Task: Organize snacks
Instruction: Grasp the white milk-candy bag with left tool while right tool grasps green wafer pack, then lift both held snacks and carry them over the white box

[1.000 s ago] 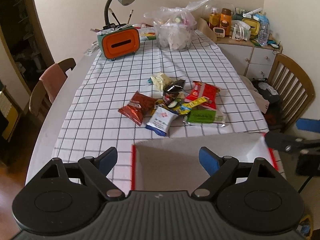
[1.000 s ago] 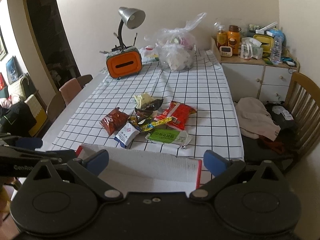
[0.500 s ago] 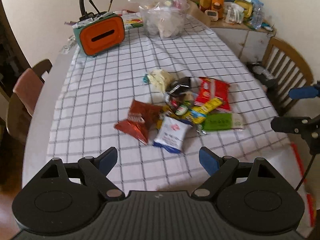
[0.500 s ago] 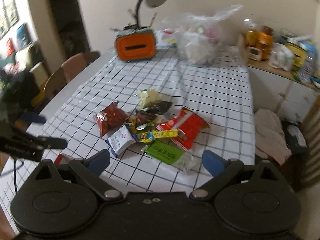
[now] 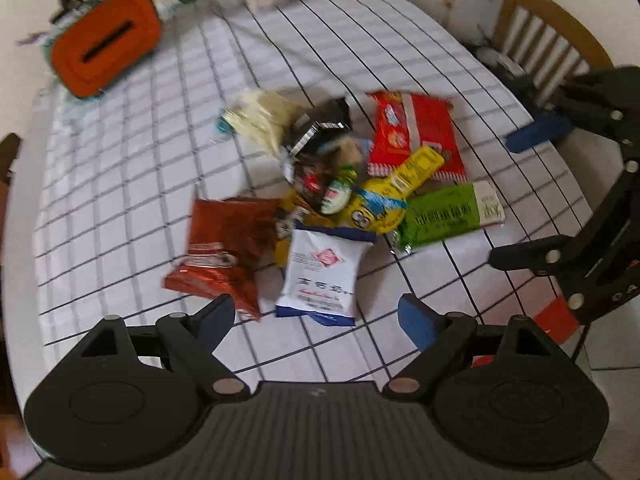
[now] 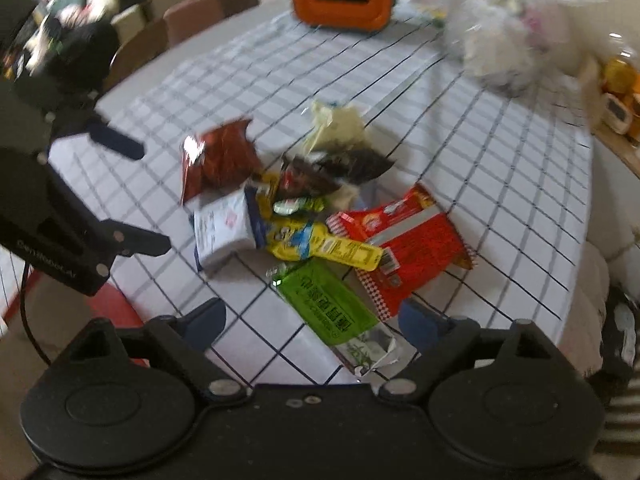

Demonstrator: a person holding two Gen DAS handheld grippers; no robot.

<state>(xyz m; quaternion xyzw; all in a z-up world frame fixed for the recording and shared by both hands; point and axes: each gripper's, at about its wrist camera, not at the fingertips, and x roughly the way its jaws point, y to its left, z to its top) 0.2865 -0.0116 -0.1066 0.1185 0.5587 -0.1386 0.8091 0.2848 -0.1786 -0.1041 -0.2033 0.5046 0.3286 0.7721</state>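
Observation:
A pile of snack packets lies mid-table on the checked cloth. In the left wrist view my left gripper (image 5: 316, 318) is open and empty, just above the near edge of a white-and-blue packet (image 5: 320, 276), with a dark red packet (image 5: 224, 244) to its left. Behind lie a yellow packet (image 5: 392, 192), a green packet (image 5: 444, 214) and a red packet (image 5: 412, 132). In the right wrist view my right gripper (image 6: 316, 322) is open and empty over the green packet (image 6: 324, 304), beside the red packet (image 6: 408, 244). Each gripper shows in the other's view, the right (image 5: 520, 196) and the left (image 6: 132, 196).
An orange box (image 5: 104, 40) stands at the far left of the table. A clear plastic bag (image 6: 512, 44) sits at the back. A wooden chair (image 5: 548, 36) stands at the right. A red-edged tray corner (image 5: 556, 316) lies at the table's near edge.
Both grippers have moved forward and down toward the snack pile, past the red-edged tray. Both stay open and empty. The frames are now motion-blurred.

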